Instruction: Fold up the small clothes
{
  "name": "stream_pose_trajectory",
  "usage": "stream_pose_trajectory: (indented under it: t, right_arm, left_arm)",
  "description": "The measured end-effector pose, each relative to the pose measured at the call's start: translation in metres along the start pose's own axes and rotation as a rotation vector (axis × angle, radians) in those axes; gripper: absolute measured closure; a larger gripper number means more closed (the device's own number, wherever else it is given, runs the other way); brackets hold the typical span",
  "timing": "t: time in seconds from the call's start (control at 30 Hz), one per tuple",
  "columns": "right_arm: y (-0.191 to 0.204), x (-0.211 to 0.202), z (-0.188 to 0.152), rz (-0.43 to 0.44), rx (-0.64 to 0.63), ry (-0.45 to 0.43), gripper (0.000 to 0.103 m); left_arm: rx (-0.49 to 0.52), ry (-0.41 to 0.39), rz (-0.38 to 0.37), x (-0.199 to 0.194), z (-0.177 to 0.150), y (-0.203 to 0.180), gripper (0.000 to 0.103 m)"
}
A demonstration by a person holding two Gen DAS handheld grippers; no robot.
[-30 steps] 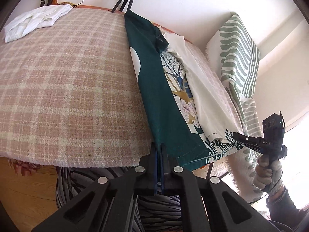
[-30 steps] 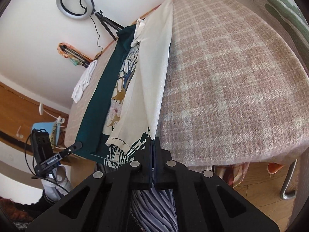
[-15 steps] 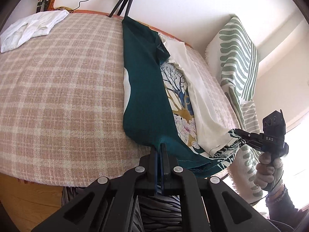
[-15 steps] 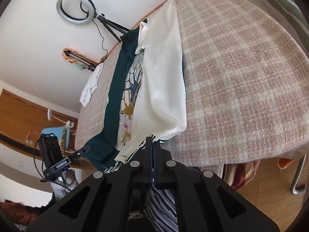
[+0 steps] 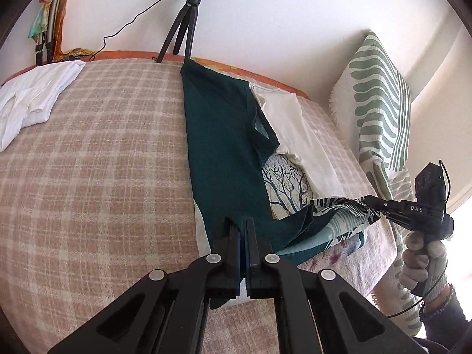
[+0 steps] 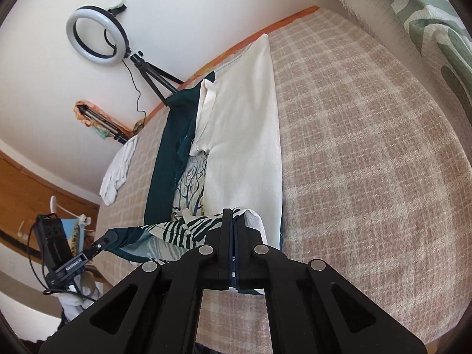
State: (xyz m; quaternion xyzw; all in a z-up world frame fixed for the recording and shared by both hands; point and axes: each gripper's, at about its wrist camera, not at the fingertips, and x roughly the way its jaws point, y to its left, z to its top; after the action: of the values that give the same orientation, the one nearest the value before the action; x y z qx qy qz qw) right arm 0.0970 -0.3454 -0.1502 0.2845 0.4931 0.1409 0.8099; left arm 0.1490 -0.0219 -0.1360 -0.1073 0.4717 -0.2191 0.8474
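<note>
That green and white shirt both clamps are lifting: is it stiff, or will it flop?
Likely floppy: the shirt sags between the left gripper and right gripper. Probably light, since its hem hangs from small pinches.

Left black plastic hand-held gripper (image 5: 242, 230) pinched tight, both fingers pressed together with a thin fold of cloth between them, pointing forward and low. Right black plastic hand-held gripper (image 6: 232, 221) likewise clamped, fingers (image 6: 226, 230) parallel, cloth caught in the narrow slit. Seen from the left wrist view, right hand in a pale knit glove (image 5: 421, 262) wrapped around the handle, held out to the side, level with the left, the two well apart.
</note>
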Motion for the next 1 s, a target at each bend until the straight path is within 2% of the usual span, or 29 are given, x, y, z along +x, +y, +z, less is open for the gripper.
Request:
stream_pose_trajectory:
  t: [0.33, 0.4, 0.43, 0.5, 0.57, 0.67, 0.7, 0.77, 0.87, 1.0]
  right_arm:
    - [-0.010, 0.031, 0.021, -0.069, -0.016, 0.040, 0.103]
    - [-0.008, 0.031, 0.024, -0.088, -0.039, 0.038, 0.103]
    - [-0.006, 0.030, 0.025, -0.099, -0.056, 0.038, 0.102]
    - [0.000, 0.027, 0.027, -0.135, -0.096, 0.043, 0.097]
    - [0.006, 0.018, 0.027, -0.145, -0.132, 0.025, 0.079]
    - [0.015, -0.001, 0.023, -0.159, -0.187, -0.013, 0.077]
    - [0.018, -0.007, 0.020, -0.151, -0.206, -0.021, 0.077]
    - [0.025, -0.014, 0.012, -0.126, -0.244, -0.021, 0.077]
    - [0.034, -0.009, -0.003, -0.089, -0.293, 0.031, 0.077]
    - [0.038, 0.014, -0.015, -0.118, -0.346, 0.083, 0.077]
  left_arm:
    - [-0.005, 0.011, 0.057, 0.041, 0.017, 0.015, 0.103]
    - [-0.013, -0.004, 0.064, 0.043, 0.020, 0.017, 0.091]
    - [-0.003, -0.013, 0.069, 0.041, 0.021, 0.017, 0.082]
    - [0.044, -0.039, 0.102, 0.035, 0.025, 0.012, 0.078]
    - [0.083, -0.071, 0.121, 0.025, 0.027, 0.007, 0.074]
    - [0.127, -0.106, 0.136, 0.008, 0.026, 0.002, 0.073]
    - [0.136, -0.107, 0.119, 0.003, 0.024, 0.002, 0.073]
    - [0.164, -0.097, 0.089, -0.002, 0.018, -0.001, 0.073]
    - [0.192, -0.040, 0.057, 0.005, 0.009, -0.006, 0.075]
    - [0.201, 0.020, 0.063, 0.028, 0.003, -0.009, 0.075]
